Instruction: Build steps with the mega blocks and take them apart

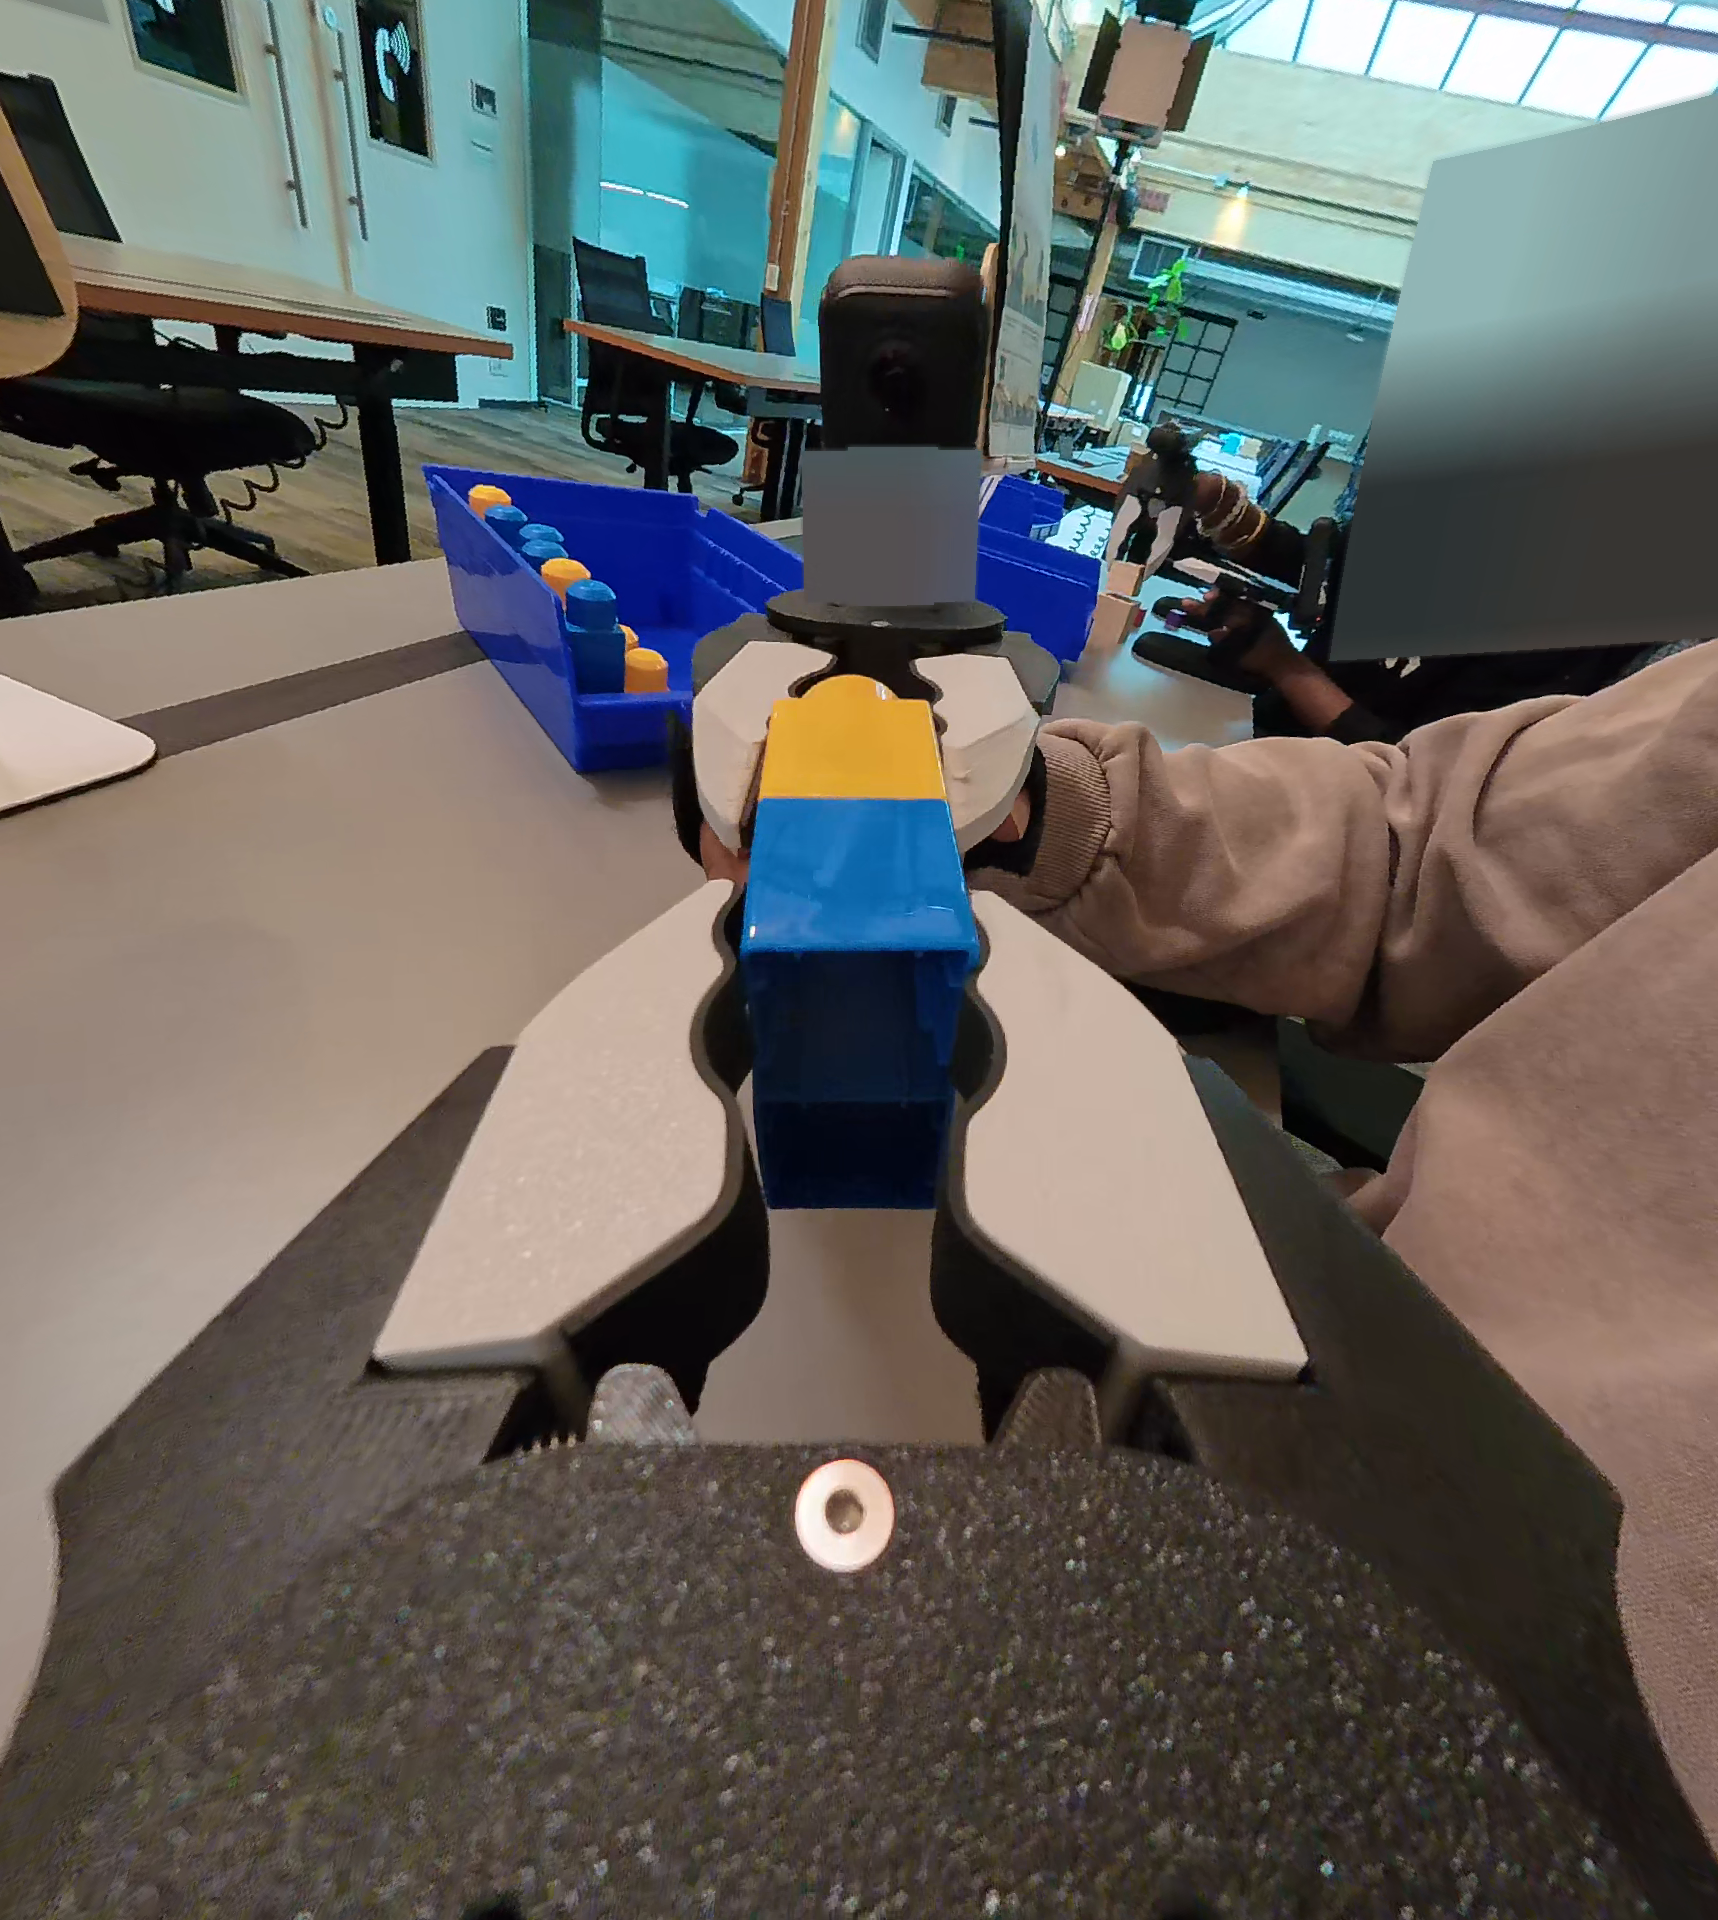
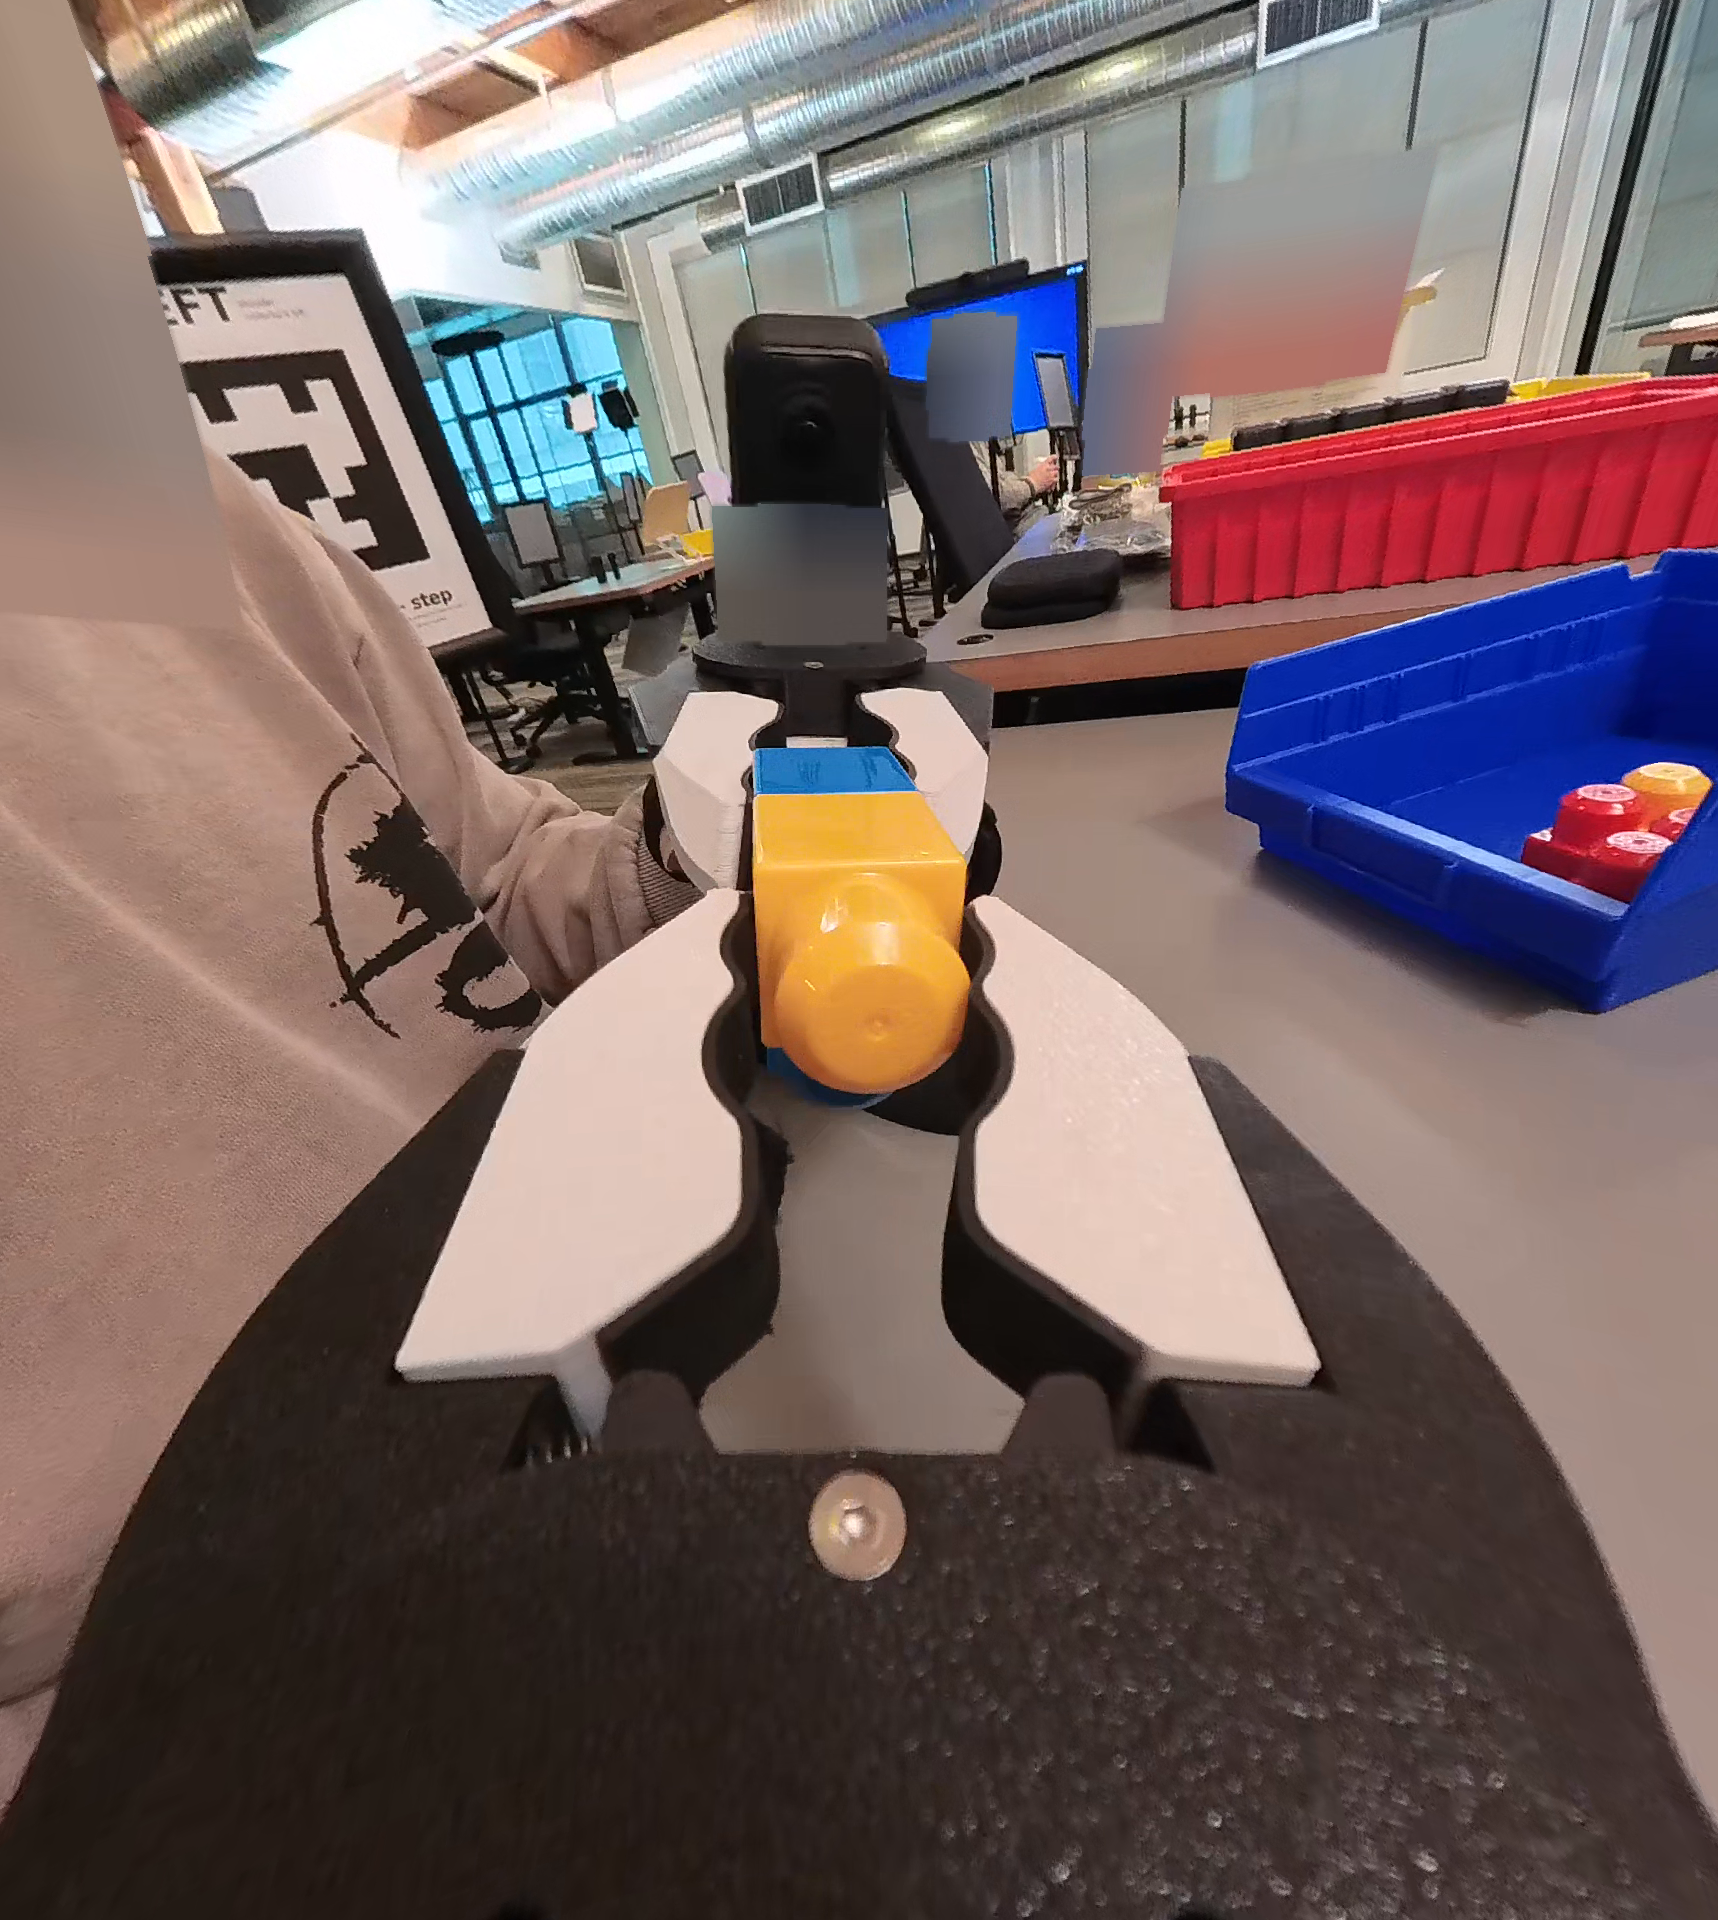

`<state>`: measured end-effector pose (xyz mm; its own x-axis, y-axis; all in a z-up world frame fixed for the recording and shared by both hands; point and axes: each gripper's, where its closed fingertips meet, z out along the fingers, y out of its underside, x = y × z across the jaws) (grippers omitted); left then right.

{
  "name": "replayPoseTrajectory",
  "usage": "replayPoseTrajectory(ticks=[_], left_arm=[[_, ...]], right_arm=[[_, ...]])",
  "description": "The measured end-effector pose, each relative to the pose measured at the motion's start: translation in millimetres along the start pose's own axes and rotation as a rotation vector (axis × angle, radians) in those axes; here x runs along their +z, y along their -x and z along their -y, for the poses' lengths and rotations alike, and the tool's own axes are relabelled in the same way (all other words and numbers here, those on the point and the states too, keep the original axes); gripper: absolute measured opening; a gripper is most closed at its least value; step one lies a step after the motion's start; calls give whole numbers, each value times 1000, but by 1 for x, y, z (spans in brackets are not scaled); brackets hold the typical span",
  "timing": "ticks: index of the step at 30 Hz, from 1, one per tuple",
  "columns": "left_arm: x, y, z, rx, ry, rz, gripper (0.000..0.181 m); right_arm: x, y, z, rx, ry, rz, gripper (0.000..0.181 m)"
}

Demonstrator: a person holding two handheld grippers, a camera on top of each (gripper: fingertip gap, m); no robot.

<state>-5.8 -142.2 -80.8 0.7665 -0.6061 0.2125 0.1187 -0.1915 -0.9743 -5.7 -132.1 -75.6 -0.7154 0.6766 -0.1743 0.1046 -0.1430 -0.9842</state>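
Observation:
A blue mega block (image 1: 855,935) and a yellow mega block (image 1: 850,748) are joined end to end and held in the air above the grey table (image 1: 315,935). My left gripper (image 1: 855,904) is shut on the blue block, whose hollow underside faces this camera. My right gripper (image 1: 853,821) faces it from the far side. In the right wrist view my right gripper (image 2: 855,909) is shut on the yellow block (image 2: 855,862), its stud towards the camera. The blue block (image 2: 829,774) lies beyond it in the left gripper (image 2: 839,821).
A blue bin (image 1: 522,613) with several blue and yellow blocks (image 1: 590,623) stands at the back left, another blue bin (image 1: 1031,582) behind. A blue bin (image 2: 1406,831) at the right holds red and yellow blocks (image 2: 1613,821). A red bin (image 2: 1457,488) stands farther back. A sleeve (image 1: 1354,852) reaches in. My left and right fingertips are right by each other.

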Motion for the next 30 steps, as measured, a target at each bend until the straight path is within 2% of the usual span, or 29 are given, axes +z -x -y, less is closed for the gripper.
replayPoseTrajectory(ticks=[5, 11, 18, 21, 23, 26, 30], left_arm=[[2, 1, 1, 11, -11, -10, 36], [6, -5, 18, 80, -53, -22, 36], [17, -11, 8, 69, -36, -57, 36], [22, -14, 8, 66, -54, -68, 36], [25, -10, 7, 85, -50, -33, 43], [18, 2, 10, 124, -73, 52, 39], [3, 26, 10, 129, -106, 178, 19]], right_arm=[[-1, -1, 0, 1, 7, -17, 36], [-13, 2, 15, -17, 24, -58, 39], [-38, 10, 14, 32, -25, -57, 31], [-43, 14, 14, 30, 1, -65, 31], [-50, 15, 16, 5, 46, -88, 30], [-78, 10, 31, -33, 130, -171, 30], [-153, -18, 59, -78, 328, -410, 31]])
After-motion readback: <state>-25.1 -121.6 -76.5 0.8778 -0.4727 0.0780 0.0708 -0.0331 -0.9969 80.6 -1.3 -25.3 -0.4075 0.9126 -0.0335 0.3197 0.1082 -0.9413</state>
